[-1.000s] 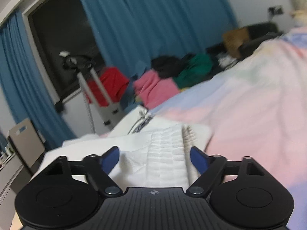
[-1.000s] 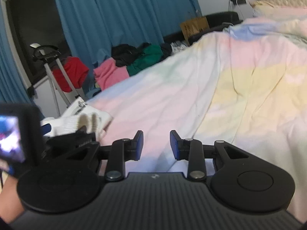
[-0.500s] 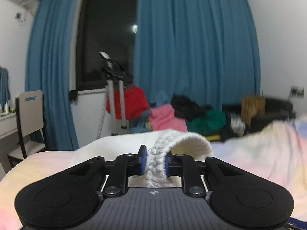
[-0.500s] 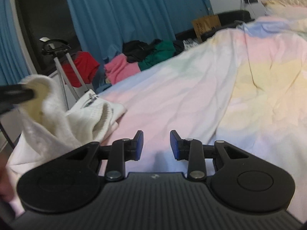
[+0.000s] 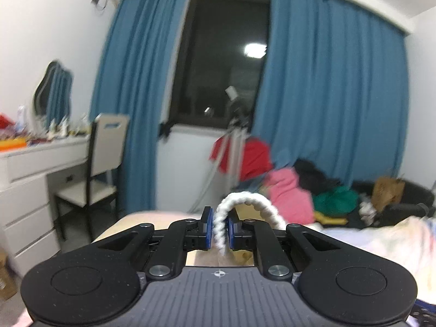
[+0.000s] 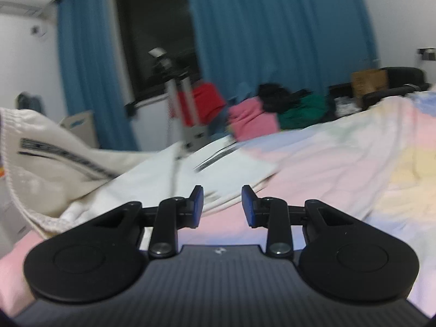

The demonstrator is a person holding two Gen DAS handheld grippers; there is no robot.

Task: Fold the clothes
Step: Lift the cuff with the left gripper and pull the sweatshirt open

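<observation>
White ribbed-knit hem: a band of the cream-white garment [image 5: 246, 204] arches up between the blue pads of the left gripper [image 5: 218, 227] and drops to the right behind the finger linkage.
Left gripper: jaws closing, pads pressing both sides of the knit band; garment edge pinched.
Left pose: raised, aimed nearly level toward the dark window [image 5: 218, 60] and blue curtains [image 5: 327, 95]; bed edge sits low behind the fingers.
Right gripper [image 6: 222, 203]: partly open, blue pads apart, nothing between them, no contact with cloth.
Right pose: low over the bed, tipped slightly down, rolled so the room leans in view.
Garment body: in the right view the cream-white garment with black printed stripes [image 6: 81, 163] hangs lifted at upper left, stitched edge visible, and trails down onto the pastel pink, yellow and blue bedspread [image 6: 340, 163], just ahead of and left of the right fingers.
Background: pile of red, pink, green and black clothes [image 5: 299, 188] under the curtains; white desk [image 5: 35, 163] and chair [image 5: 100, 163] at left.
Blur: both views motion-smeared; fine detail on the garment print unreadable.
</observation>
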